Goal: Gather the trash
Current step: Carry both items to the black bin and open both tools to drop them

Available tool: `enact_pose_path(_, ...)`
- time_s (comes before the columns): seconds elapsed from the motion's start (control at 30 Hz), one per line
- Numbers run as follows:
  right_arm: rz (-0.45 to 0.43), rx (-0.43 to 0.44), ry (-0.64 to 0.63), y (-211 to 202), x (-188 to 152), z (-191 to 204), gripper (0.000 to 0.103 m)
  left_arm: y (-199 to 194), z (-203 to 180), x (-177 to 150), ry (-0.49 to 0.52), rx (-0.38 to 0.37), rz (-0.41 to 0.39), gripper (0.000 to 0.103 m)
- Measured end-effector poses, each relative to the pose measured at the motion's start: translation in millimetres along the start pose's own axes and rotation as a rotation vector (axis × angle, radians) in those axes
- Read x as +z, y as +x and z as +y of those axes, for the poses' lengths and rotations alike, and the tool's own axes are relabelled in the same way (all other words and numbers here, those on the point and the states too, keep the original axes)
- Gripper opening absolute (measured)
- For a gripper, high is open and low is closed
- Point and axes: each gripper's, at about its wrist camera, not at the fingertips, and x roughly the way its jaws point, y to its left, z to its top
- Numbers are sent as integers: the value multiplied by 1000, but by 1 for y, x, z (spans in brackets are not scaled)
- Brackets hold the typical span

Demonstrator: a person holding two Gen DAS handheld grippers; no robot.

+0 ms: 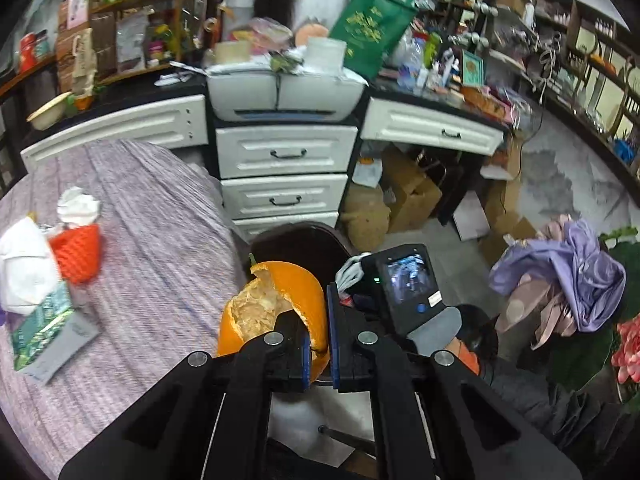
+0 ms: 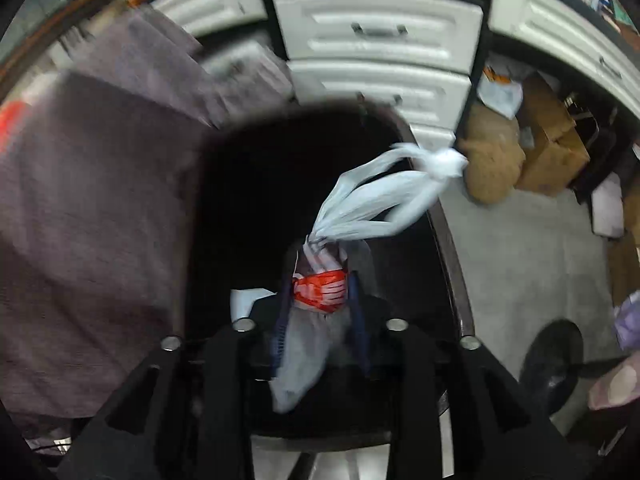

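My left gripper (image 1: 319,320) is shut on a piece of orange peel (image 1: 272,304) and holds it at the near rim of a dark trash bin (image 1: 304,240). My right gripper (image 2: 318,292) is shut on a knotted white plastic bag with a red print (image 2: 320,292) and holds it over the dark bin's opening (image 2: 256,184); the bag's handles (image 2: 384,196) flare up to the right. The right gripper's body and screen (image 1: 408,284) show beside the bin in the left wrist view. More trash lies on the purple cloth at left: crumpled white tissue (image 1: 78,206), an orange net (image 1: 78,254), a white mask (image 1: 24,268), a green packet (image 1: 40,328).
The purple-clothed table (image 1: 152,240) is to the left of the bin. A white drawer cabinet (image 1: 284,168) with a printer (image 1: 286,94) stands behind it. Cardboard boxes (image 1: 412,192) sit under the desk. A heap of lilac cloth (image 1: 560,268) lies at right.
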Motion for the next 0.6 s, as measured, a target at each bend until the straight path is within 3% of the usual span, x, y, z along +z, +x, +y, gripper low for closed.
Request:
enact_pose_path(0.03, -1, 9, 12, 2, -2, -3, 61, 6, -4, -3, 9, 3, 9, 7)
enact_pose_path(0.23, -82, 10, 76, -20, -13, -25, 62, 43, -19, -7, 24, 0, 75, 7)
enact_pose_path(0.37, -169, -27, 114, -55, -24, -43, 70, 67, -29, -7, 34, -2, 110, 7)
enact_pose_path(0.6, -287, -84, 168, -102, -41, -81, 71, 120, -44, -5, 52, 21, 185, 7)
